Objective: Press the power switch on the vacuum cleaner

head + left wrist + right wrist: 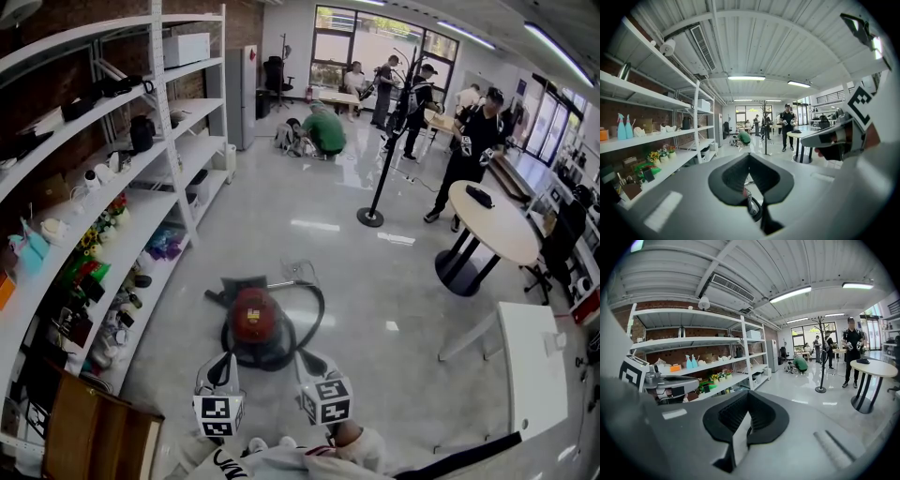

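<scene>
We hold the left gripper [225,367] and right gripper [309,367] just beside the vacuum cleaner [253,319], jaws closed and empty. We should press its switch squarely with one closed tip.

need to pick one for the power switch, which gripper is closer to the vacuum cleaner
Left, but only narrowly. The left gripper is at the near-left edge of the red vacuum cleaner. The right gripper is off its near-right edge, slightly further away.

Red-topped canister vacuum cleaner [256,327] upright on floor, black hose looped around.
</scene>
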Action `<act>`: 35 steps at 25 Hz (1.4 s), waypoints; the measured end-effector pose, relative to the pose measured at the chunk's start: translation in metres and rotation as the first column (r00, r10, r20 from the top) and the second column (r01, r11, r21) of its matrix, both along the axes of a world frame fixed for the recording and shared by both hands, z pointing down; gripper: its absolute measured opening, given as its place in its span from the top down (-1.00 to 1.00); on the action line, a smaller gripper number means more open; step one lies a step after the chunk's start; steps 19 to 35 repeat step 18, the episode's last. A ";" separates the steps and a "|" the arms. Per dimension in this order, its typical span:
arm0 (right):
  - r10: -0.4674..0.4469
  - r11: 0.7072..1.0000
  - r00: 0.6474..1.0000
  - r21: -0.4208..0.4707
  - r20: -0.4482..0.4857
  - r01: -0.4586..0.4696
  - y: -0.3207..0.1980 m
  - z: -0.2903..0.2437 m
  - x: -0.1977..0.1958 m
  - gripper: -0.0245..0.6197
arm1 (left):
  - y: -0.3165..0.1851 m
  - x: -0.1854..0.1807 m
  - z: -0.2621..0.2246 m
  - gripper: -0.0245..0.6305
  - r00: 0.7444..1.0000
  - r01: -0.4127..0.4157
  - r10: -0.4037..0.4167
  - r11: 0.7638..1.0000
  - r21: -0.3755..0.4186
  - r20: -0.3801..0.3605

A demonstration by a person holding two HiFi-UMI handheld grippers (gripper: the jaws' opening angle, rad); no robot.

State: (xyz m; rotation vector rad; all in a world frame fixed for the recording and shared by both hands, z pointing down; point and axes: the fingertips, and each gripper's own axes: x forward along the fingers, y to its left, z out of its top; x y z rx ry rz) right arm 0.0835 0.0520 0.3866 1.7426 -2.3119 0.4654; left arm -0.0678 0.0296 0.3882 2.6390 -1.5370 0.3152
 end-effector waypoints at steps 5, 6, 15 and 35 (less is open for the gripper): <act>-0.009 1.000 1.000 -0.003 -0.001 0.009 -0.002 0.001 -0.004 0.92 | -0.001 -0.004 0.001 0.93 1.000 0.010 -0.010 1.000 -0.003 -0.001; -0.011 1.000 1.000 -0.004 -0.002 0.011 -0.002 0.001 -0.004 0.92 | -0.001 -0.004 0.001 0.93 1.000 0.010 -0.010 1.000 -0.003 -0.001; -0.015 1.000 1.000 -0.014 -0.006 0.015 -0.005 0.004 -0.006 0.92 | -0.003 -0.005 0.004 0.93 1.000 0.012 -0.012 1.000 -0.010 -0.003; -0.013 1.000 1.000 -0.019 -0.007 0.013 -0.005 0.007 -0.005 0.92 | -0.004 -0.004 0.004 0.93 1.000 0.010 -0.010 1.000 -0.010 -0.003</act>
